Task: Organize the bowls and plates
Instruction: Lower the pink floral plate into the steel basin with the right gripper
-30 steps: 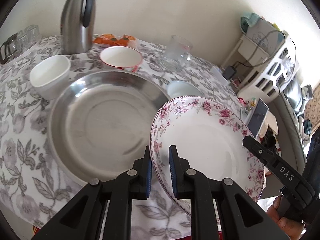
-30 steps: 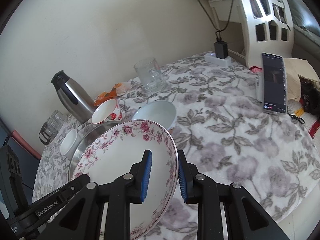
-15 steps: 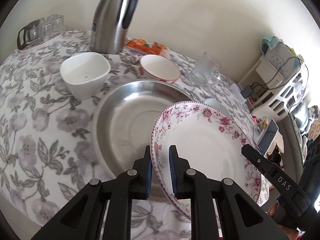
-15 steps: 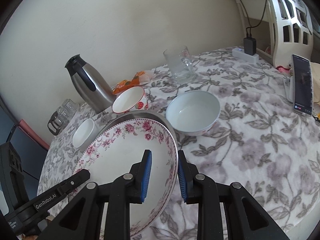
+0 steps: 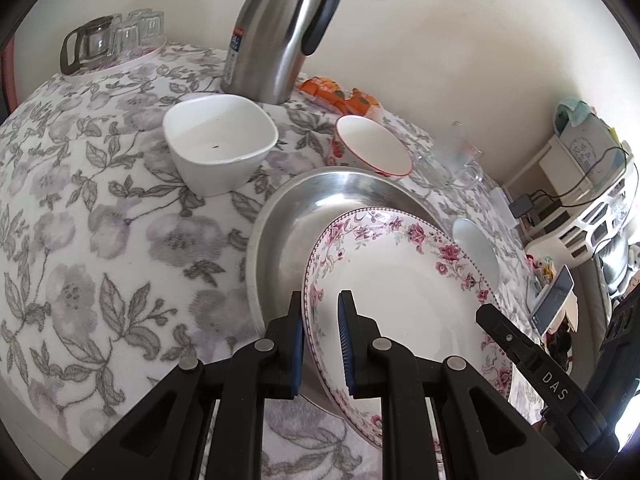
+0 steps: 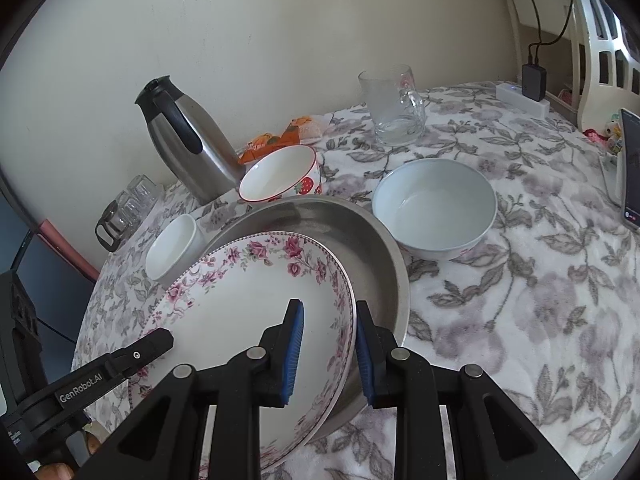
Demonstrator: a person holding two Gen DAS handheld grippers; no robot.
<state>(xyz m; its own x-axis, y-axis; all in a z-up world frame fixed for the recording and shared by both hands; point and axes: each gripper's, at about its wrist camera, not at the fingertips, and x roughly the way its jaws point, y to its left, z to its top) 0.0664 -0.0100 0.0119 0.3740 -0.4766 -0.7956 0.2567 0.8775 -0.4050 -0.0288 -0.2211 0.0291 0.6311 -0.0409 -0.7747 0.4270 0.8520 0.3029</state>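
A white plate with a pink flower rim (image 5: 404,288) (image 6: 240,308) is held between both grippers over the large steel plate (image 5: 320,204) (image 6: 360,248). My left gripper (image 5: 320,340) is shut on the flowered plate's left rim. My right gripper (image 6: 326,352) is shut on its right rim. A square white bowl (image 5: 220,140) (image 6: 172,248) stands left of the steel plate. A red-rimmed strawberry bowl (image 5: 372,144) (image 6: 280,176) stands behind it. A pale blue-white bowl (image 6: 434,208) (image 5: 476,252) stands to its right.
A steel thermos jug (image 5: 280,28) (image 6: 184,140) stands at the back by the wall. An orange snack packet (image 5: 340,96), a glass mug (image 6: 392,108), small glasses (image 5: 108,40) and a phone (image 6: 632,168) also sit on the flowered tablecloth.
Both grippers have carried the flowered plate forward and lower over the steel plate; the bowls and jug now look closer. Both grips are unchanged.
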